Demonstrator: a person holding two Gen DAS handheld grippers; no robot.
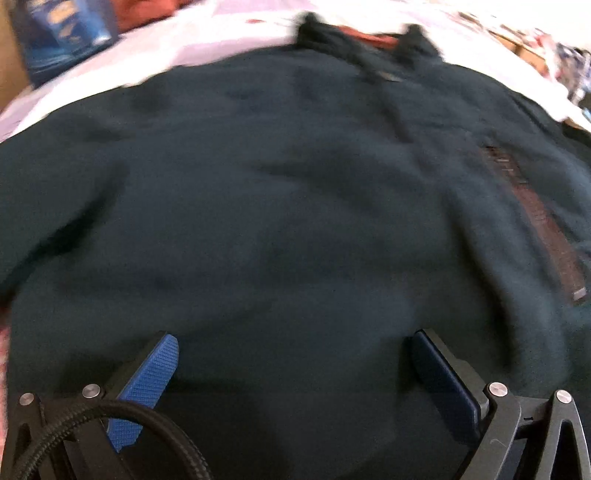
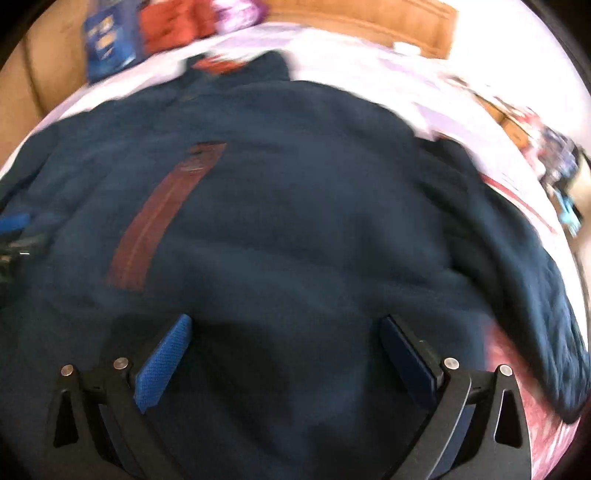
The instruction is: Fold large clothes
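Note:
A large dark teal fleece jacket lies spread front-up on a pale sheet, collar at the far end. It has a rust-red chest pocket strip. It also fills the right wrist view, with the strip left of centre. My left gripper is open over the jacket's near part, blue pads wide apart, nothing between them. My right gripper is open the same way over the near part. The left gripper's blue pad shows at the left edge of the right wrist view. Both views are blurred.
The pale sheet covers the bed around the jacket. A blue box and an orange-red garment lie at the far left. A tan headboard runs behind. Colourful clutter sits at the far right. A pink patterned cloth shows near right.

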